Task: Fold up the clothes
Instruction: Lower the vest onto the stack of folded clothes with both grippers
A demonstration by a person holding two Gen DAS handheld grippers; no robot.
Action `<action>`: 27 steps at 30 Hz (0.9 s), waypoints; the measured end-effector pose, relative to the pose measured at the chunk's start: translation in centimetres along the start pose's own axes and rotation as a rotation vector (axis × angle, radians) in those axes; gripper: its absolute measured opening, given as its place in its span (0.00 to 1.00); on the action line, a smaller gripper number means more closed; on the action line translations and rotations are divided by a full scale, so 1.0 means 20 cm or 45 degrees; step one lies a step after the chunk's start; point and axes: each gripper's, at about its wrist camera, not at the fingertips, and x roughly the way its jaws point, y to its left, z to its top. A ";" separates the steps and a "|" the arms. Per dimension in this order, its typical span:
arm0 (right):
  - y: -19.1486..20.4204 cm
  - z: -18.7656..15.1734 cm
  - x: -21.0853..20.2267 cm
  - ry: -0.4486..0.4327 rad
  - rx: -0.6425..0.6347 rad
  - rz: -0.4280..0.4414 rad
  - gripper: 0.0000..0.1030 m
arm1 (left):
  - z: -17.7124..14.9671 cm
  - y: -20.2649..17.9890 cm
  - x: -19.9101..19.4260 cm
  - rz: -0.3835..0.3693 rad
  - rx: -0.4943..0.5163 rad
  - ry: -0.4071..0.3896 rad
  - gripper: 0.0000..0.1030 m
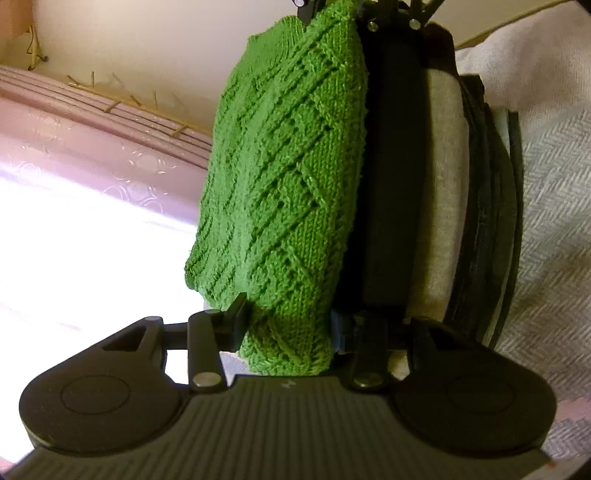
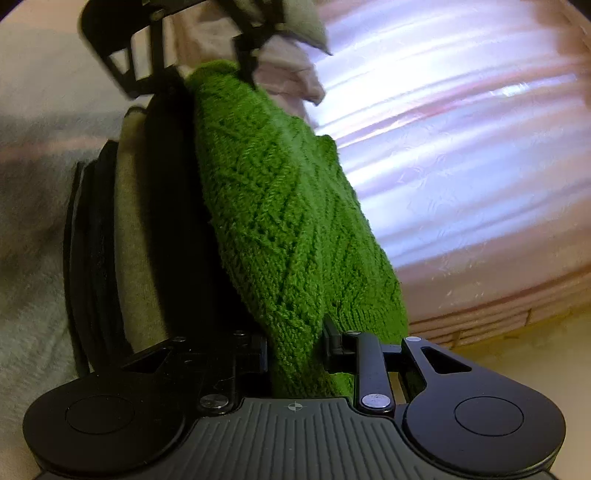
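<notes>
A green knitted garment (image 1: 280, 177) is stretched between my two grippers. My left gripper (image 1: 288, 328) is shut on its near end at the bottom of the left wrist view. My right gripper (image 1: 332, 14) pinches the far end at the top edge. The right wrist view mirrors this: the right gripper (image 2: 295, 350) is shut on the green knit (image 2: 288, 221), and the left gripper (image 2: 214, 70) clamps the other end, blurred. Right beside the knit is a stack of folded clothes (image 1: 443, 184), black, beige and dark layers, also visible as the stack (image 2: 136, 221).
The stack rests on a white herringbone blanket (image 1: 546, 221), seen again as the blanket (image 2: 33, 295). A shiny pink patterned fabric (image 1: 92, 147) fills the other side, brightly lit, and shows as pink fabric (image 2: 461, 166). A cream wall (image 1: 147, 44) is behind. Pale cloth (image 2: 288, 70) hangs behind the left gripper.
</notes>
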 end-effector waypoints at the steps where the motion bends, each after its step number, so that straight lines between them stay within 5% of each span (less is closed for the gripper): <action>1: 0.02 -0.01 0.00 -0.007 -0.017 -0.005 0.23 | -0.04 0.00 -0.02 0.000 -0.017 -0.004 0.36; 20: 0.13 -0.10 -0.01 -0.053 -0.041 0.010 0.23 | 0.02 -0.11 -0.13 0.022 -0.126 -0.021 0.29; 27: 0.15 -0.02 0.07 -0.026 -0.094 -0.069 0.25 | 0.01 -0.13 -0.04 0.042 -0.150 -0.005 0.33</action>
